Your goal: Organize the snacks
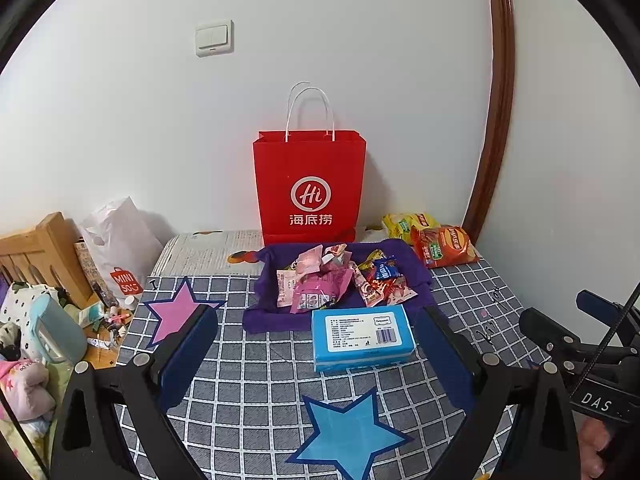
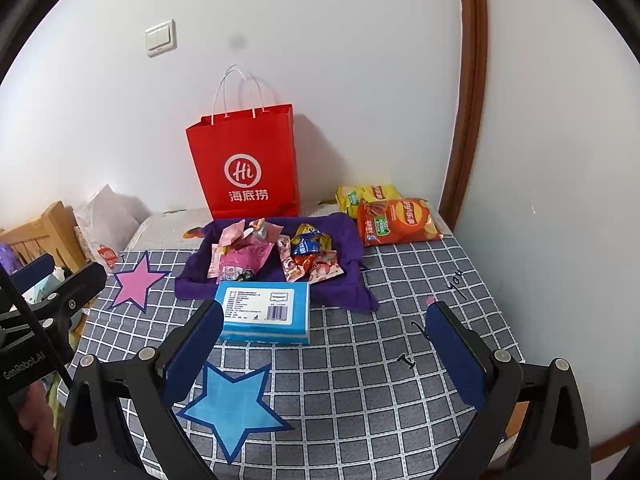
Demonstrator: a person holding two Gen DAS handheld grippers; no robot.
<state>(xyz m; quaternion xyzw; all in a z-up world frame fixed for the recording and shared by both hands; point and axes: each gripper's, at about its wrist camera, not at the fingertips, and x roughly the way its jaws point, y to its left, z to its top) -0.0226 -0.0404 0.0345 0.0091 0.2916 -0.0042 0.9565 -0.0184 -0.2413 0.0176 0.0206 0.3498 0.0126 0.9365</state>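
Observation:
Several small snack packets [image 1: 336,280] [image 2: 272,256] lie in a pile on a purple cloth [image 1: 264,312] [image 2: 348,296] in the middle of the checked table. A red chip bag [image 1: 444,246] [image 2: 396,220] and a yellow chip bag [image 1: 408,222] [image 2: 364,194] lie at the back right. A red paper bag [image 1: 310,188] [image 2: 246,164] stands upright against the wall behind the cloth. A blue tissue pack [image 1: 362,336] [image 2: 266,310] lies in front of the cloth. My left gripper [image 1: 316,344] and right gripper [image 2: 324,336] are both open and empty, hovering short of the tissue pack.
A pink paper star [image 1: 176,312] [image 2: 136,280] and a blue paper star [image 1: 348,432] [image 2: 234,408] lie flat on the tablecloth. A white plastic bag [image 1: 120,240], a wooden bed frame [image 1: 36,252] and clutter sit left of the table. The wall is close behind.

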